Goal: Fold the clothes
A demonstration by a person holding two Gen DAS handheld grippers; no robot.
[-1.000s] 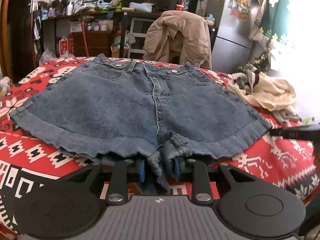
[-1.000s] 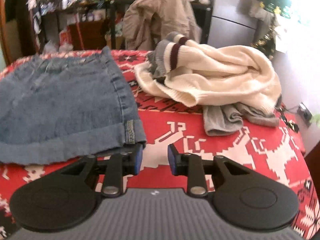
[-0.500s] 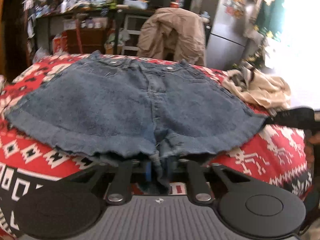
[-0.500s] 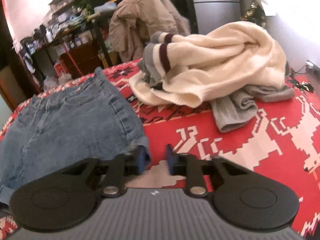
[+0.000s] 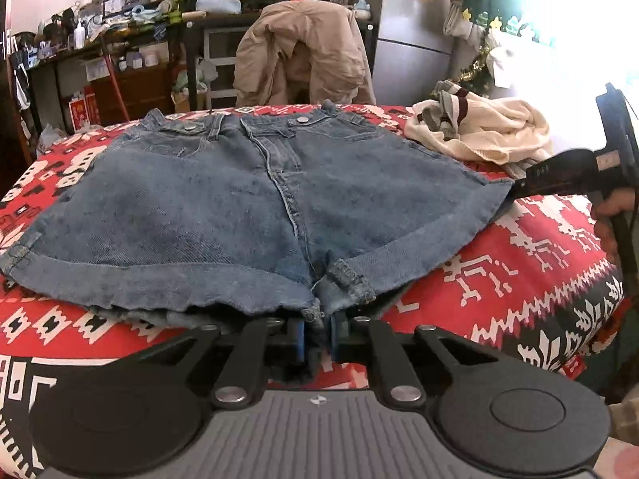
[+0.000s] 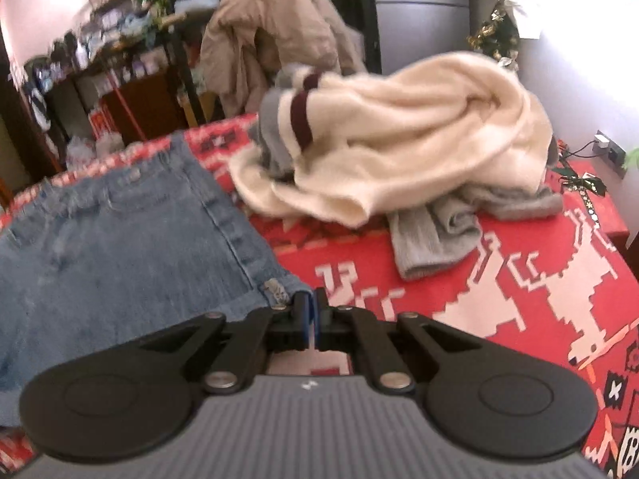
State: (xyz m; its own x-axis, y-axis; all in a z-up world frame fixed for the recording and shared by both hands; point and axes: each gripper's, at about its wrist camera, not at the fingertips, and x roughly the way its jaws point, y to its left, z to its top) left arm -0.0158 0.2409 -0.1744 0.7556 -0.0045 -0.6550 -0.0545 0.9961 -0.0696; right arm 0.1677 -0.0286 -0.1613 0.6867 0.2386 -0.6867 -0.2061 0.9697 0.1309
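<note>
Left tool: left tool at the near edge of the worktop, its blue pads pinching the frayed crotch hem of the blue denim shorts; its jaws have just eased slightly wider with the denim between them.
Right tool: right tool pressed together on the right leg's cuff corner; its jaws have just closed there. Seen from the left wrist it reaches in from the right.
Edges: shorts' near hem lies just beside the near edge of the red, white and black patterned cloth covering the worktop; left cuff comes close to the left edge.
Open room: bare patterned cloth to the right of the shorts and near the right tool.
Containers: cannot tell of any on the worktop.
Shorts: spread flat, front up, waistband far with two metal buttons, cuffs turned up, hem frayed.
Other clothes: crumpled cream knit sweater with grey and maroon stripes on a grey garment, far right, apart from the shorts.
Beyond: tan jacket over a chair.
</note>
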